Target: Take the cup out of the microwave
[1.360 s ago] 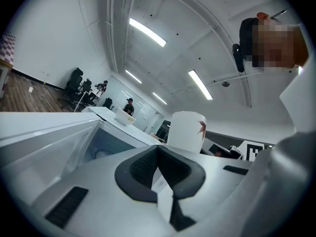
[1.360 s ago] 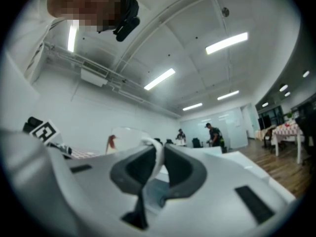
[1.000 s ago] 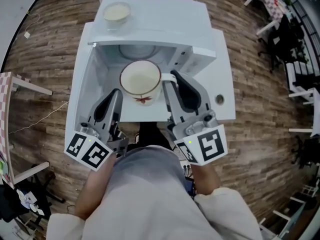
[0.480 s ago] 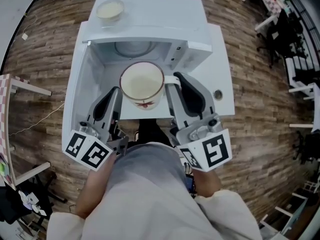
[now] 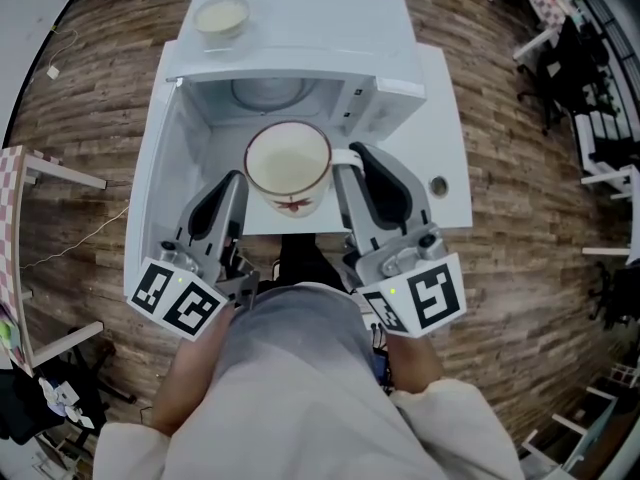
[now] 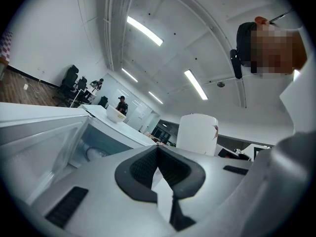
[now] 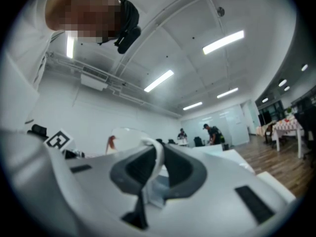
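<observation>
A cream cup (image 5: 288, 163) with a red rim and a red mark on its side hangs in front of the open white microwave (image 5: 190, 138). My right gripper (image 5: 352, 160) is shut on the cup's handle; in the right gripper view the white handle (image 7: 158, 159) sits pinched between the dark pads. My left gripper (image 5: 232, 183) rests just left of the cup, apart from it, with its jaws together and nothing between them. From the left gripper view the cup (image 6: 197, 132) stands beyond the jaws to the right.
A glass turntable (image 5: 265, 93) lies at the back of the microwave cavity. A cream bowl (image 5: 221, 16) sits on top of the microwave. The microwave stands on a white table (image 5: 445, 118) with a round hole (image 5: 434, 189). Wooden floor, chairs and other tables surround it.
The view has shifted a little. The cup stays in the right gripper's hold just outside the cavity, and both grippers keep nearly the same places.
</observation>
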Available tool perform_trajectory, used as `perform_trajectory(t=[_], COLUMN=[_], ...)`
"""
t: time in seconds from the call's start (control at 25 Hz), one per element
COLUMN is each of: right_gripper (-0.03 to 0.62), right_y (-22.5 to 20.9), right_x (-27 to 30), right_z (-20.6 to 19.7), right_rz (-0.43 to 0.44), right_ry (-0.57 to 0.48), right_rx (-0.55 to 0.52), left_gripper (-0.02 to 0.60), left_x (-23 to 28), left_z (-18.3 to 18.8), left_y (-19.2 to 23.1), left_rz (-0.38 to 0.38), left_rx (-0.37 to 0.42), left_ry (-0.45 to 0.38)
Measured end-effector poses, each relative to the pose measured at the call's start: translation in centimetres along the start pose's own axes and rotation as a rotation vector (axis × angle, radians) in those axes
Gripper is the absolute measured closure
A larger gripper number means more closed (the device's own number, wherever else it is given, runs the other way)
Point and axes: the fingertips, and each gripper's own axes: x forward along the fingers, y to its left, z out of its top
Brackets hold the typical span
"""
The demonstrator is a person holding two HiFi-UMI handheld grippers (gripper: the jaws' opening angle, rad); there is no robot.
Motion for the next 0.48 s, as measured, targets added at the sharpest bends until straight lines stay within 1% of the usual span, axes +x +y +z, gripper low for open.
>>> perform_trajectory(t=[0.24,0.48], right_gripper=[0.526,0.525], right_y=[0.66,0.07], right_x=[0.01,-0.37], right_z=[-0.14,0.02], right_rz=[0.011,0.006], right_ry=[0.000,0.000], right_rx=[0.001,0.007], left_gripper=[0.572,0.572], left_x=[-0.36,-0.01], left_z=[0.07,-0.05], left_y=[0.00,-0.36], left_rz=[-0.004,-0.007], left_rx=[0.001,-0.001], left_ry=[0.001,0.000])
